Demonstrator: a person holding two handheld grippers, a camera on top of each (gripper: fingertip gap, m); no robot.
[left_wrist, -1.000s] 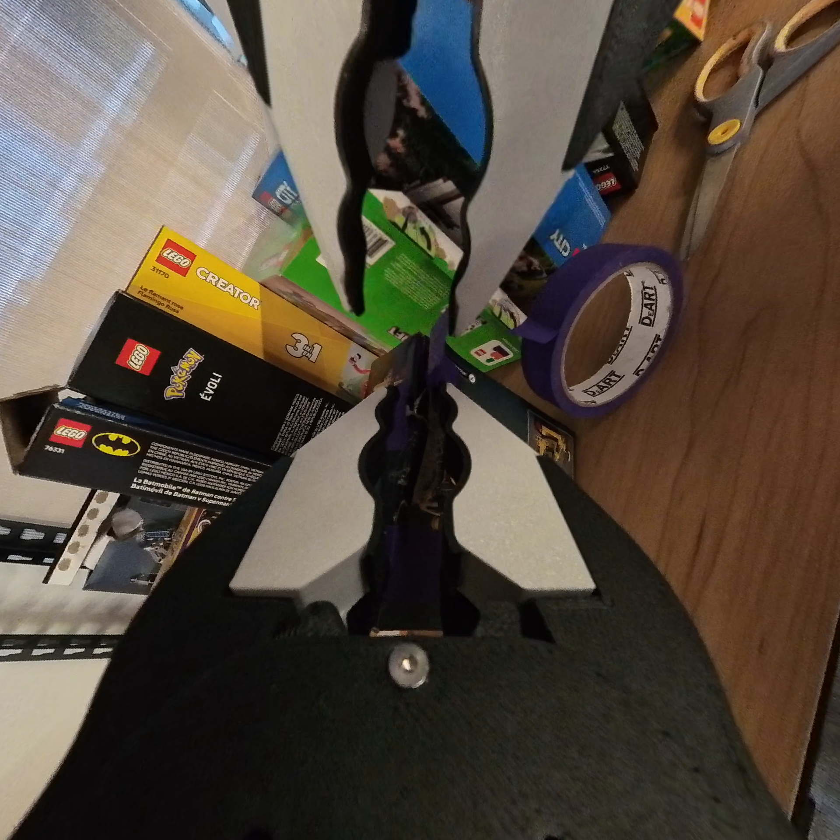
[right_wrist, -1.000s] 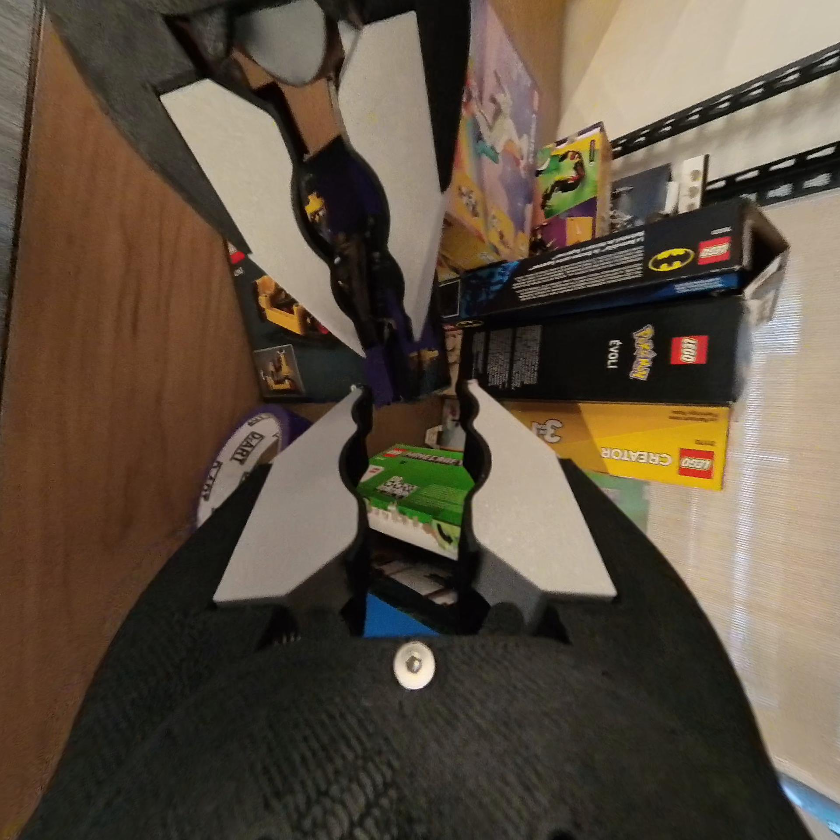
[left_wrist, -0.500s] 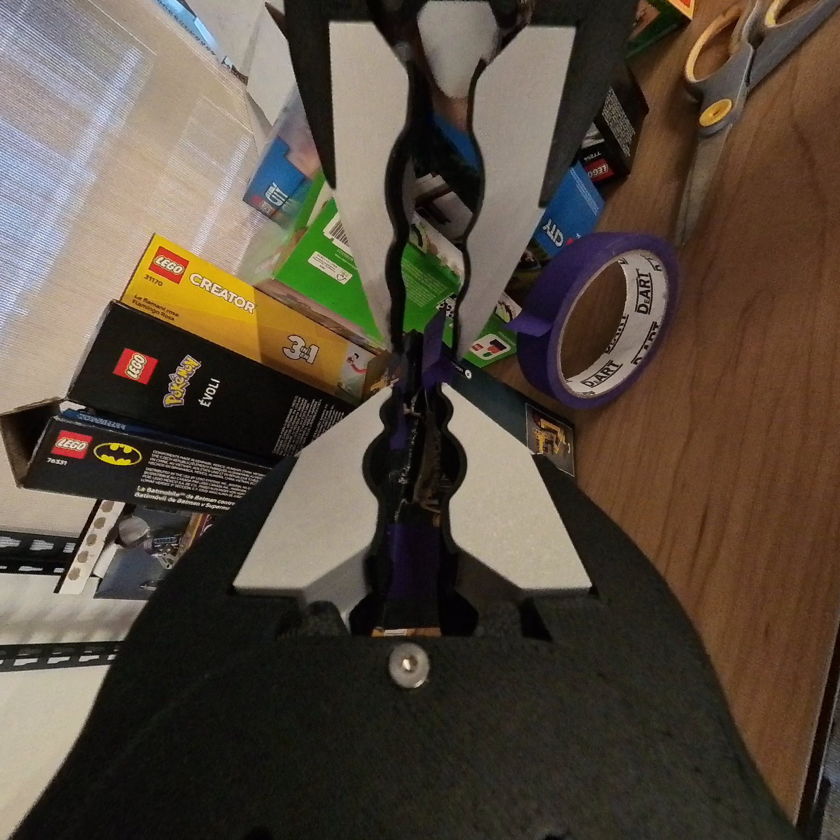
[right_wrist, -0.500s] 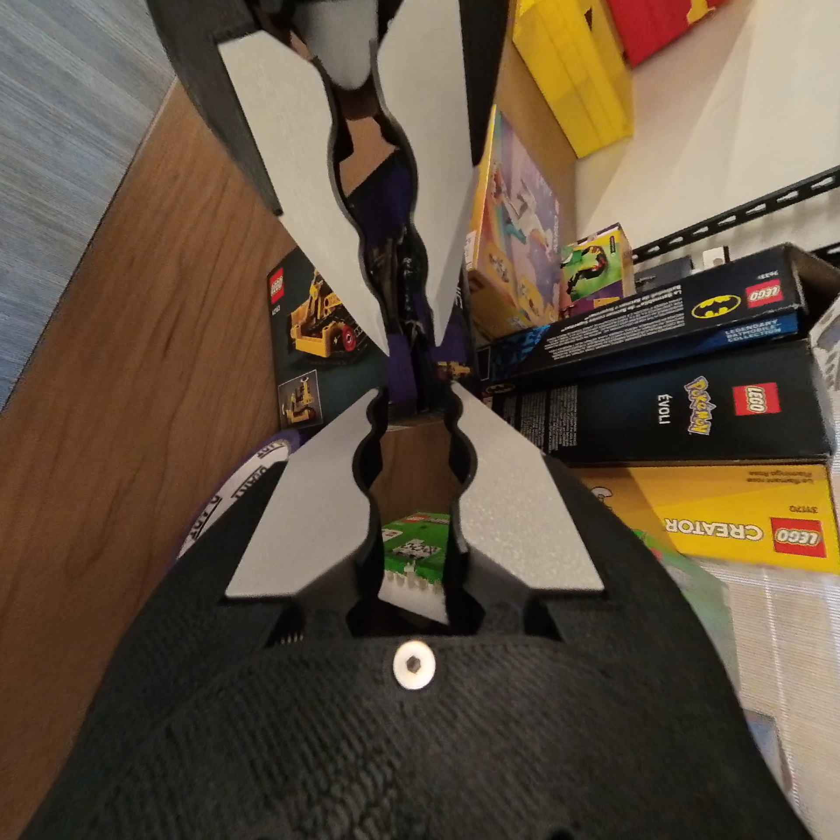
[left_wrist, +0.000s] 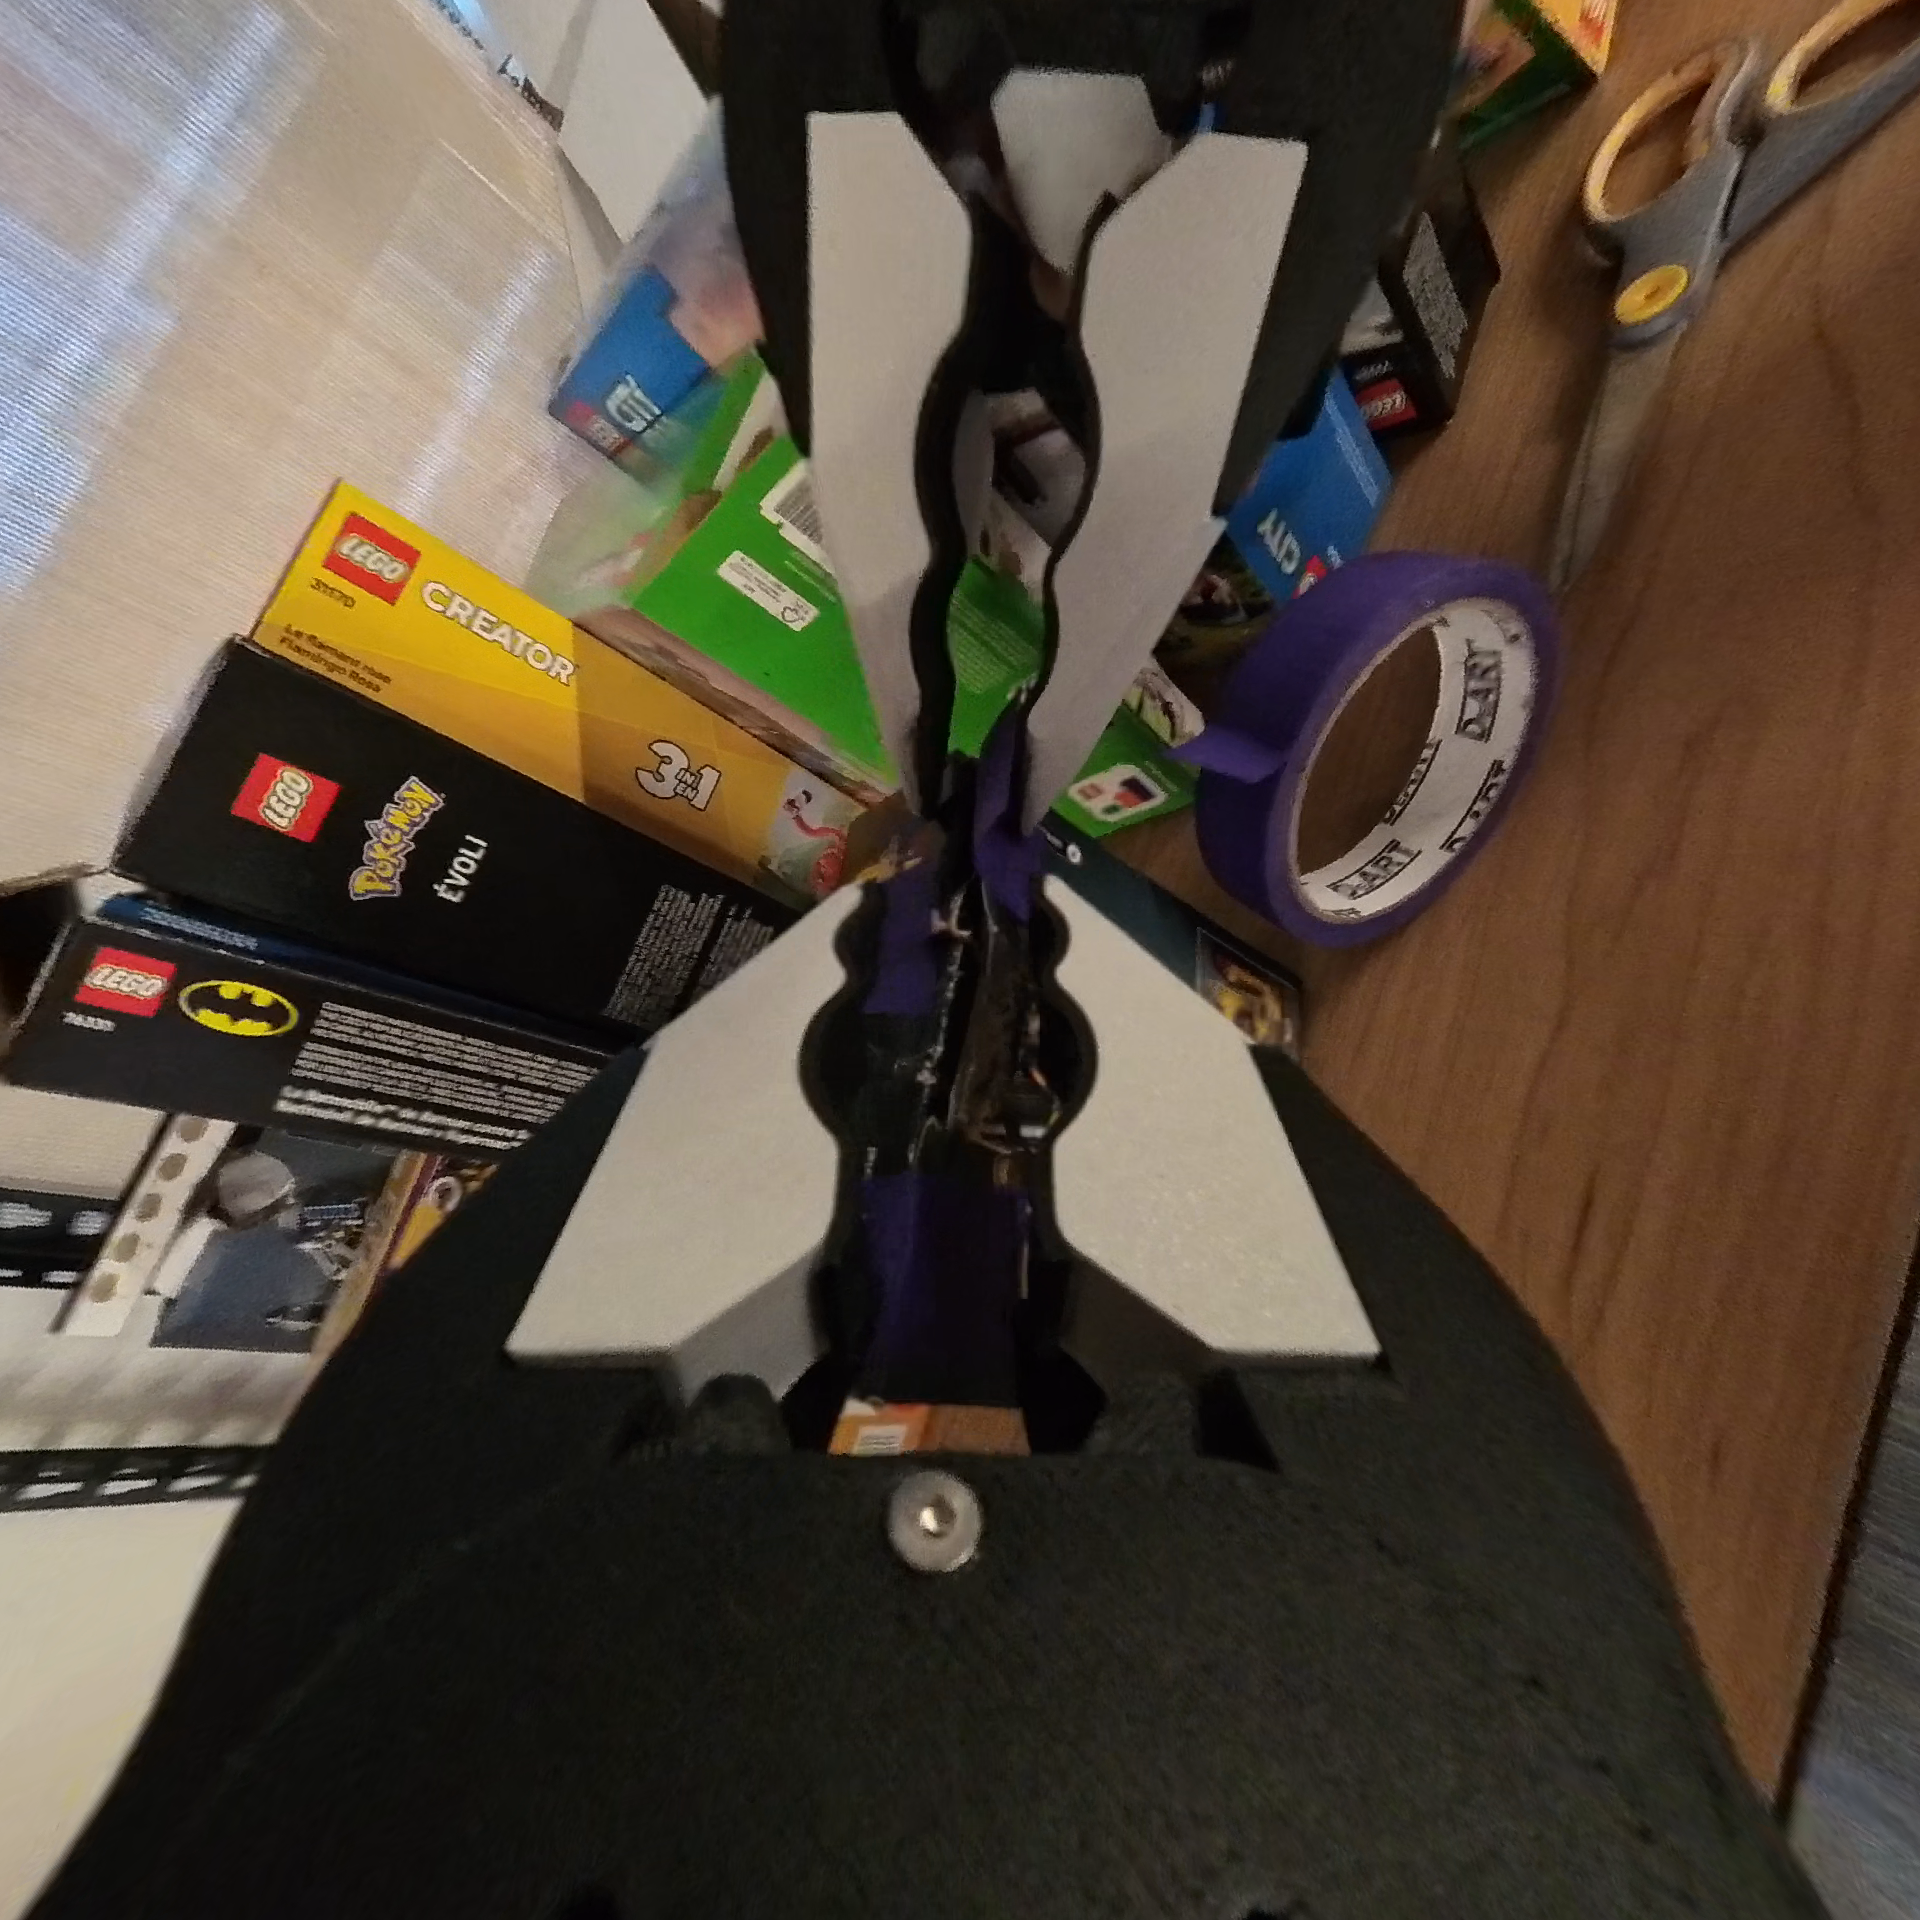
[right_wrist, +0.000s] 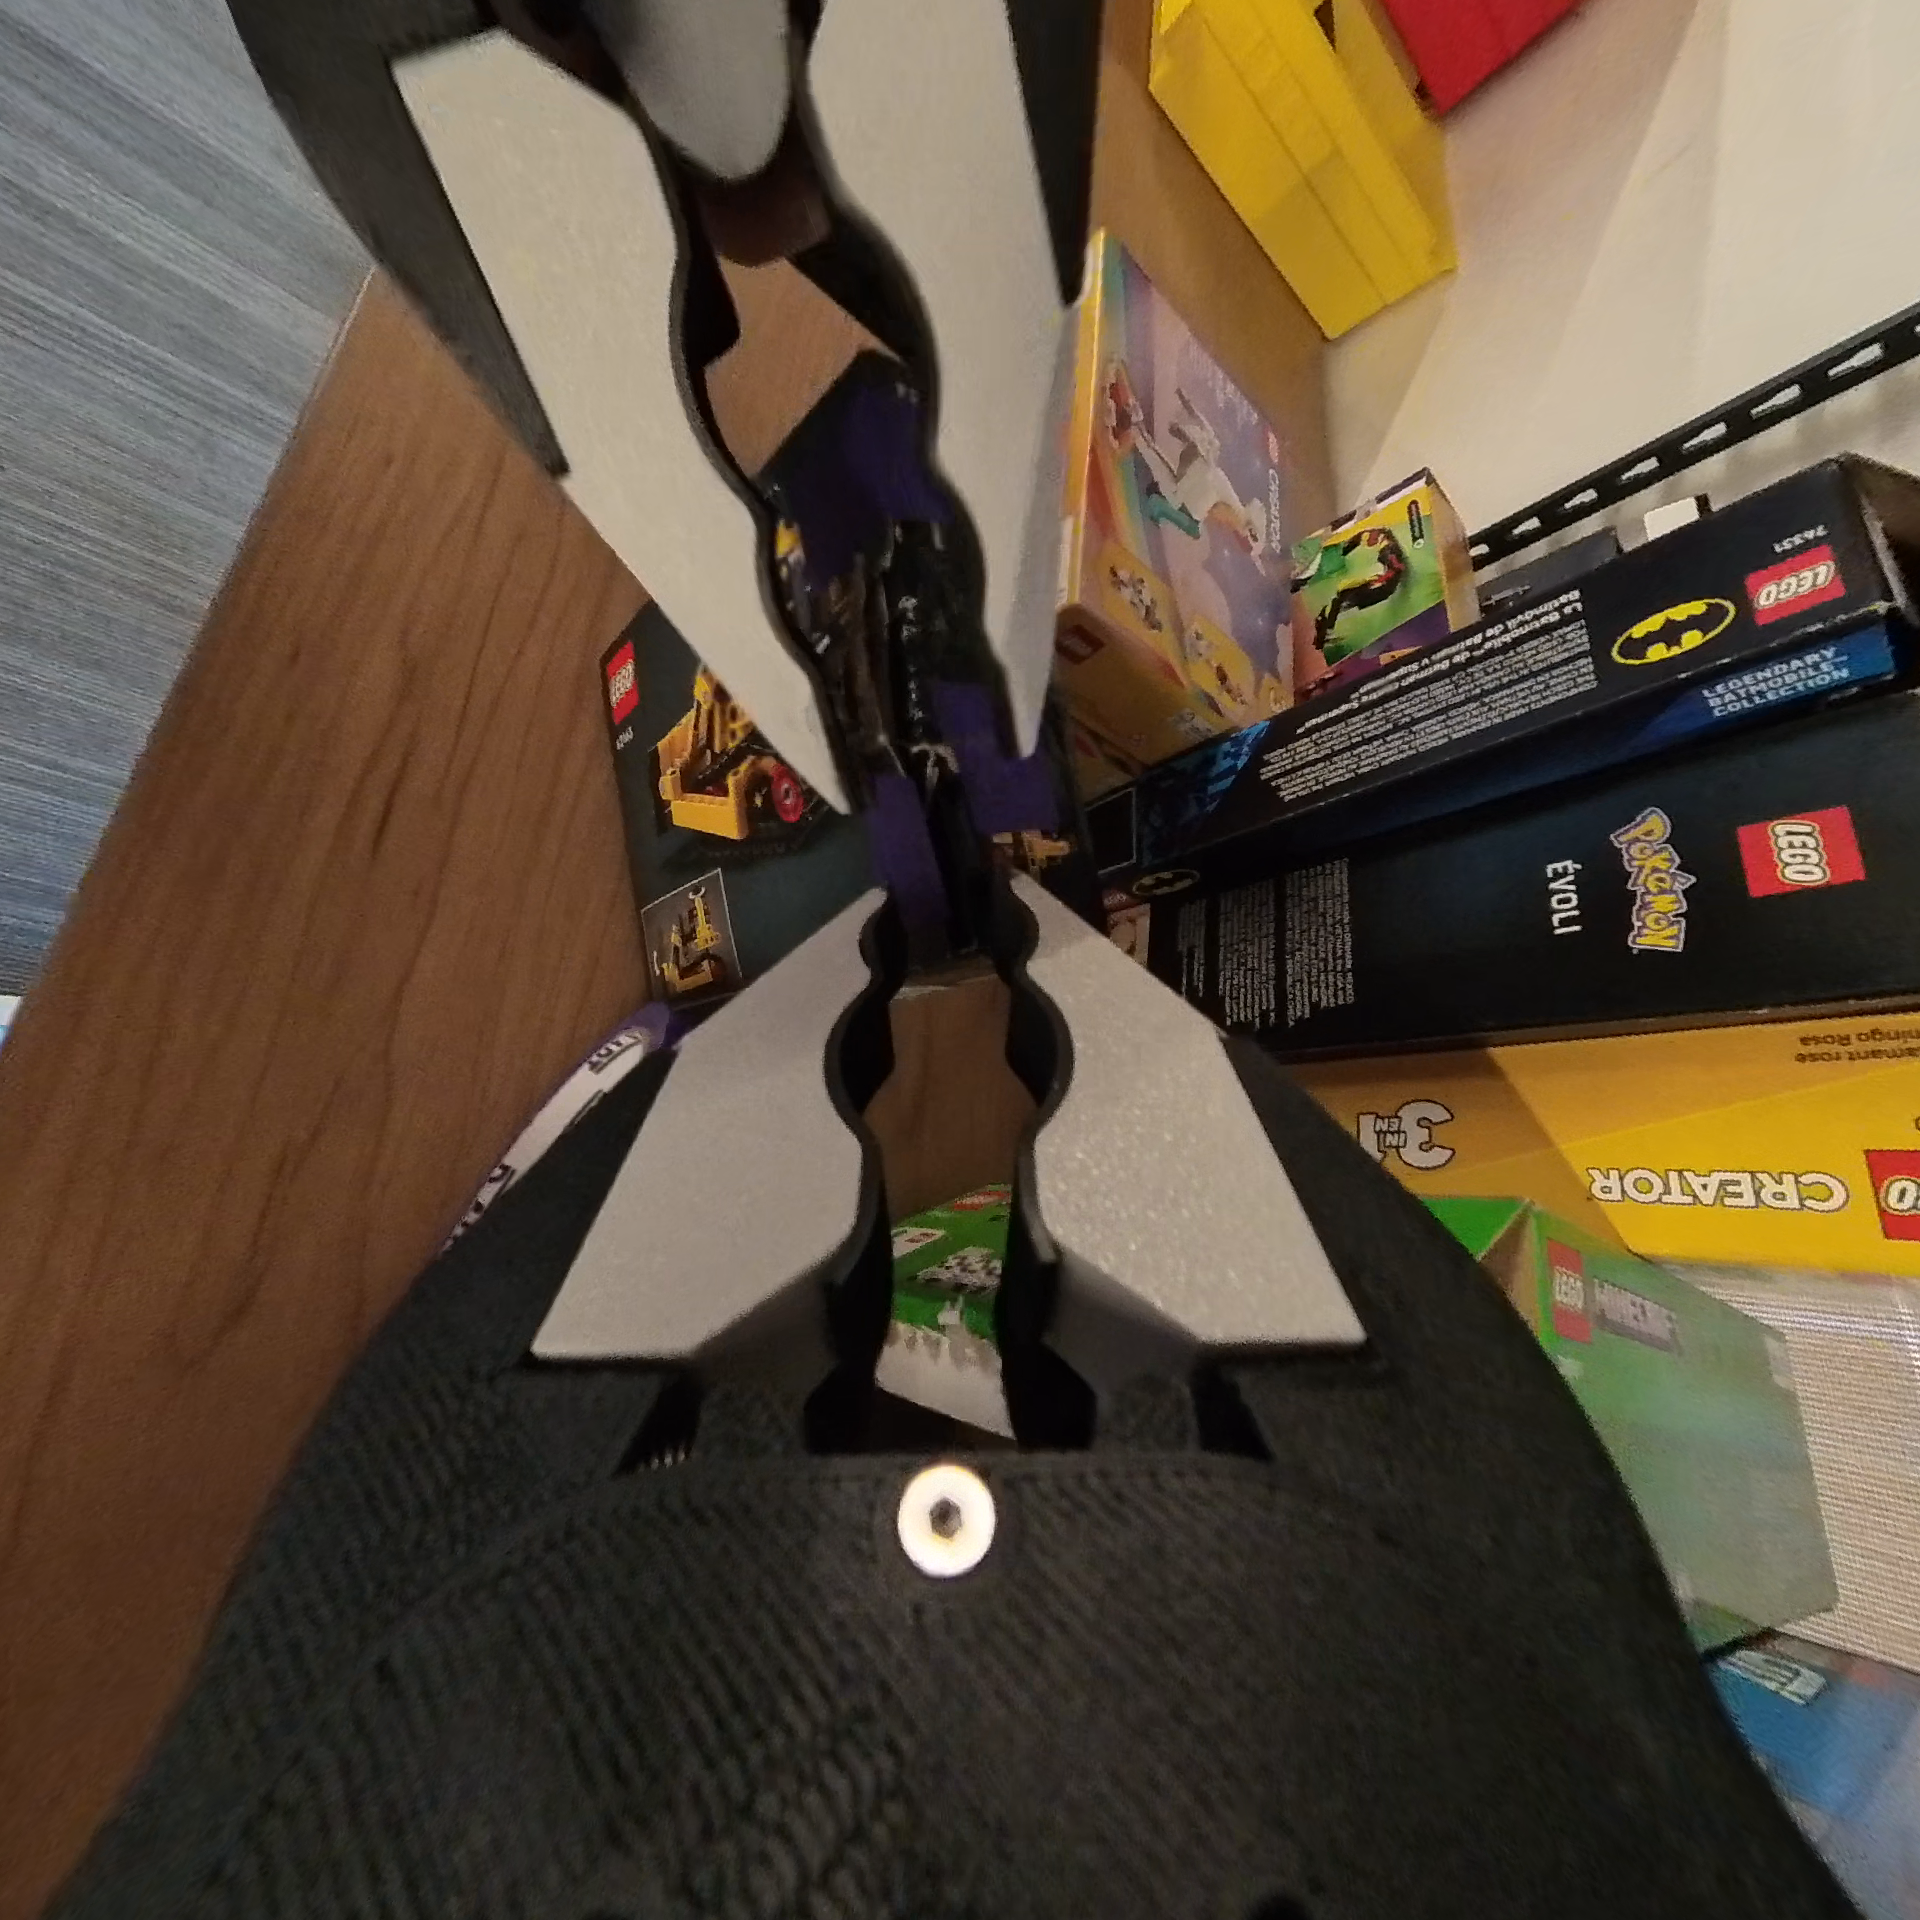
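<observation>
Here we hold the two grippers tip to tip above a wooden table (left_wrist: 1621, 1039), each pointing at the other. Our left gripper (left_wrist: 940, 894) is clamped on a thin dark box (left_wrist: 951, 1049) with purple tape stuck over it; the box stands edge-on between the grey fingers (left_wrist: 717, 1164) and runs back toward the gripper's black body. In the right wrist view the same box (right_wrist: 914, 665) shows in the left gripper (right_wrist: 920, 790), which comes in from the far side.

Our right gripper (right_wrist: 951, 914) faces that one, its tips just at the free end of the box. Its fingers (right_wrist: 727, 1174) stand a little apart, and we see a strip of purple tape (right_wrist: 914, 862) reaching down between the tips, but we cannot tell whether they press on it. In the left wrist view the right gripper (left_wrist: 971, 748) comes down from the far side, tips near a purple tape end (left_wrist: 1003, 831).

On the table to the right lies a roll of purple tape (left_wrist: 1382, 748), and far right a pair of scissors (left_wrist: 1662, 270) with grey and yellow handles. To the left lies a stack of toy brick boxes: yellow (left_wrist: 520, 665), black (left_wrist: 416, 842) and another black one (left_wrist: 291, 1049) beneath, with a green box (left_wrist: 748, 592) farther off.
</observation>
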